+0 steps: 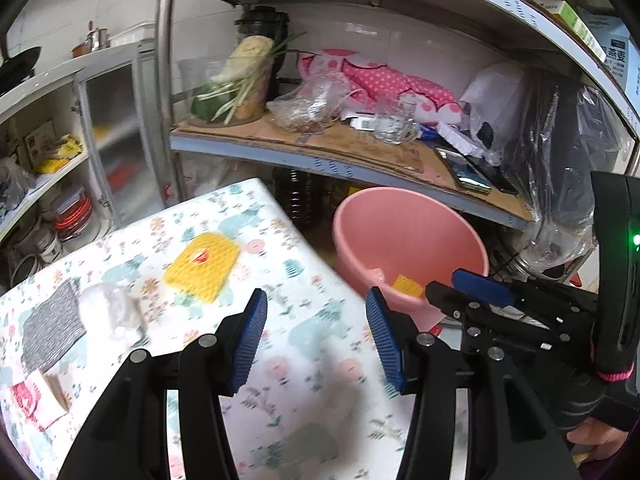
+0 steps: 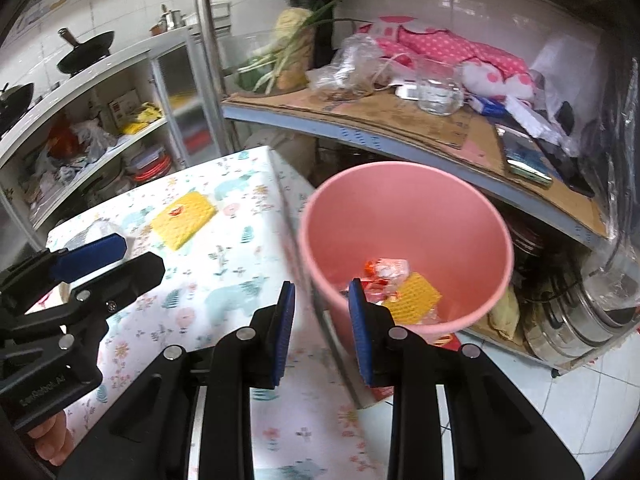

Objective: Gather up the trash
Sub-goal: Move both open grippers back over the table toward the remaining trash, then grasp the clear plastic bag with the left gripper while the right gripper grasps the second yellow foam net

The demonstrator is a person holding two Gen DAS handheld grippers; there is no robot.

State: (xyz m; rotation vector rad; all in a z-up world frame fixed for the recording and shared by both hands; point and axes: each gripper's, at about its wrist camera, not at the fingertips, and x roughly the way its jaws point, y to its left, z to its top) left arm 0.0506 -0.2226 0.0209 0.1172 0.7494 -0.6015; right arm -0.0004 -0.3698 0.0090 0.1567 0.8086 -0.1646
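Observation:
My left gripper (image 1: 317, 303) is open and empty above the flowered tablecloth (image 1: 320, 360). Beyond it on the table lie a yellow foam net (image 1: 202, 266) with a red scrap on it, a crumpled clear plastic piece (image 1: 112, 312), a grey patterned sheet (image 1: 50, 328) and a red-and-white wrapper (image 1: 26, 400). My right gripper (image 2: 321, 291) hangs at the table's right edge, beside the pink bucket (image 2: 400, 216). Its jaws stand narrowly apart with nothing between them. Inside the bucket lie a yellow foam net (image 2: 414, 296) and a red-and-white wrapper (image 2: 386, 270).
A metal shelf (image 1: 320, 156) behind the bucket carries vegetables, plastic bags, a pink dotted cloth and a phone on cardboard. Steel pots (image 2: 568, 320) stand under it, to the right of the bucket. A cabinet (image 1: 108, 120) with jars and boxes stands to the left.

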